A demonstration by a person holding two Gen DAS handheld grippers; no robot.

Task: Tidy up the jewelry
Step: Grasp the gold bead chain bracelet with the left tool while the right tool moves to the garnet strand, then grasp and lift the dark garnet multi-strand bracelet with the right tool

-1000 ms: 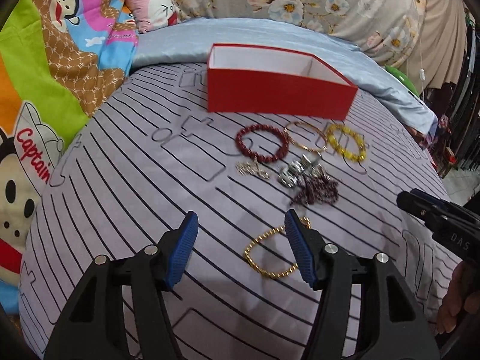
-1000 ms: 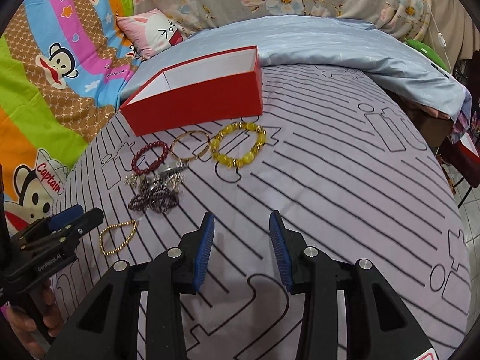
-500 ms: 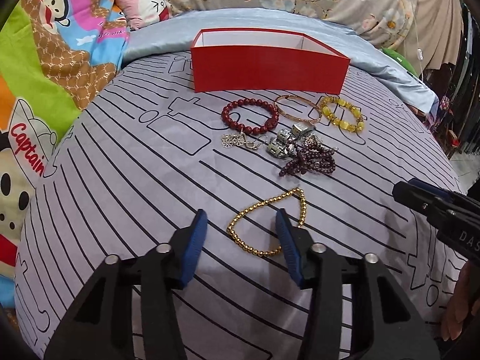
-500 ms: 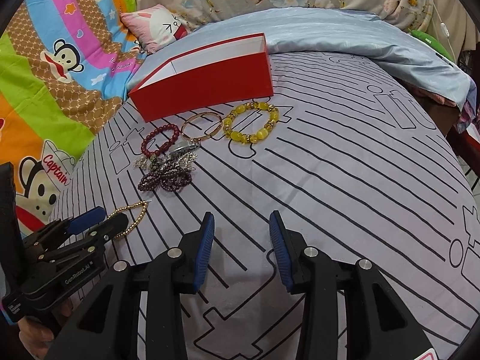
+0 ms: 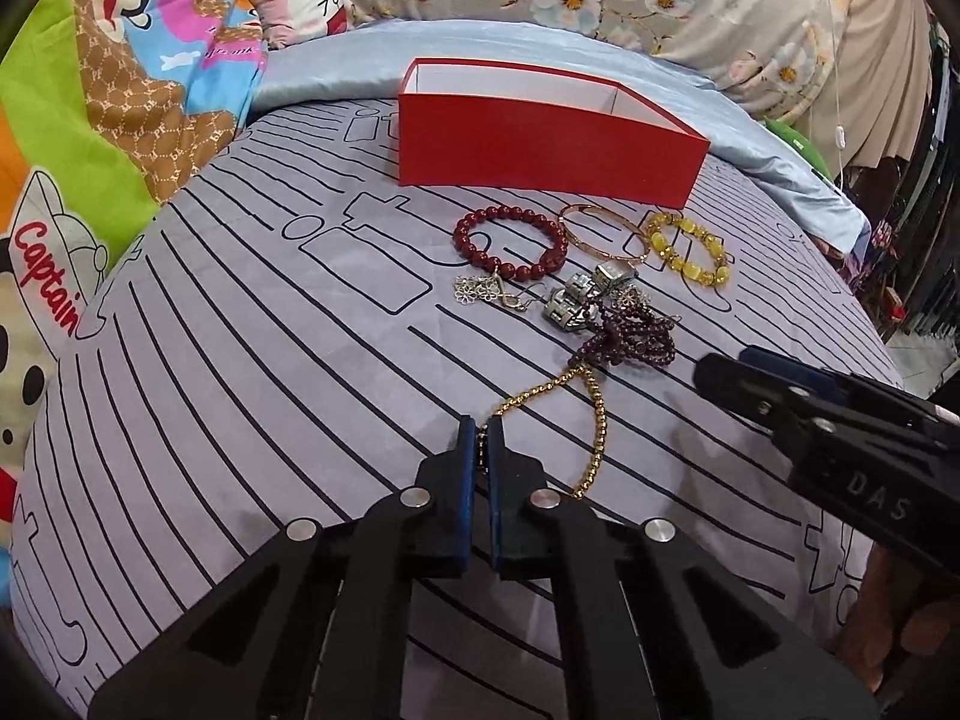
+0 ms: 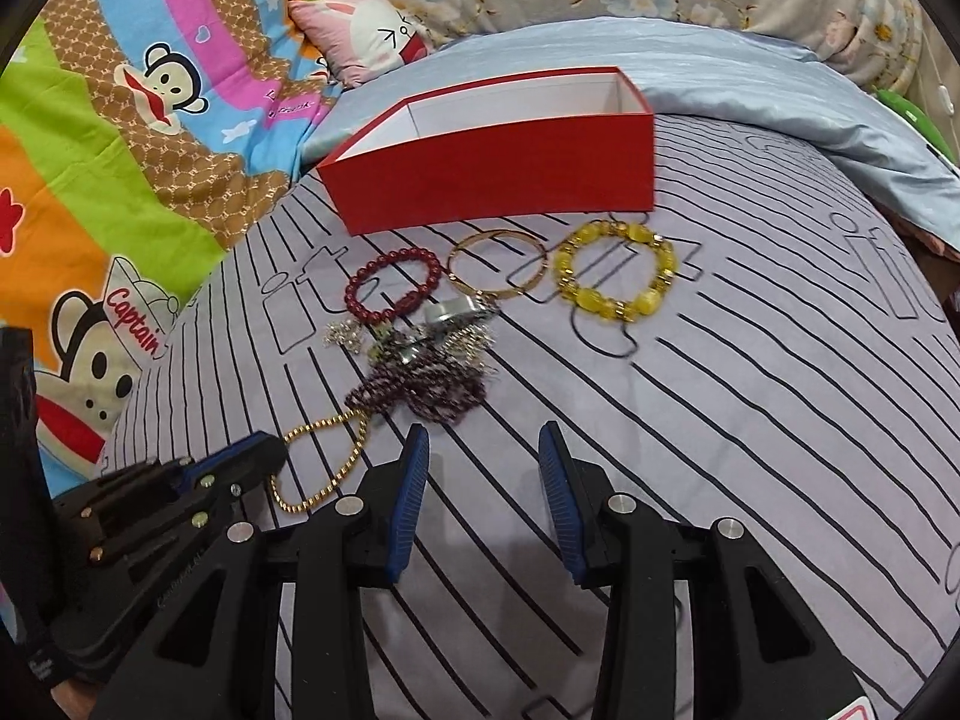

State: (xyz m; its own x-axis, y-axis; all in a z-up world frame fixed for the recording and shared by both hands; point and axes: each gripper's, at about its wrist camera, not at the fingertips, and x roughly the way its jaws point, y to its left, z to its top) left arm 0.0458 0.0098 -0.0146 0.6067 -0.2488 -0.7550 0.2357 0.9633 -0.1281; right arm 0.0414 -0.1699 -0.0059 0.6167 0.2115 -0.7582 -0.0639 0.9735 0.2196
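My left gripper (image 5: 480, 429) is shut on the near left side of a gold bead bracelet (image 5: 591, 420), which lies on the striped bedsheet; it also shows in the right wrist view (image 6: 324, 462). Beyond it lie a dark purple bead strand (image 5: 630, 339), a silver watch (image 5: 570, 303), silver charms (image 5: 480, 289), a dark red bead bracelet (image 5: 510, 240), a thin gold bangle (image 5: 603, 234) and a yellow bead bracelet (image 5: 687, 249). An open red box (image 5: 540, 138) stands behind them. My right gripper (image 6: 483, 450) is open and empty, hovering near the purple strand (image 6: 420, 387).
The bed carries a grey sheet with black lines (image 6: 750, 390). A blue blanket (image 6: 750, 72) lies behind the box (image 6: 498, 162). A cartoon monkey quilt (image 6: 120, 150) and a pink pillow (image 6: 366, 30) are at the left. The bed edge drops off at the right.
My left gripper has moved forward and closed on the gold bead bracelet. My right gripper has come nearer to the jewelry pile and stayed open.
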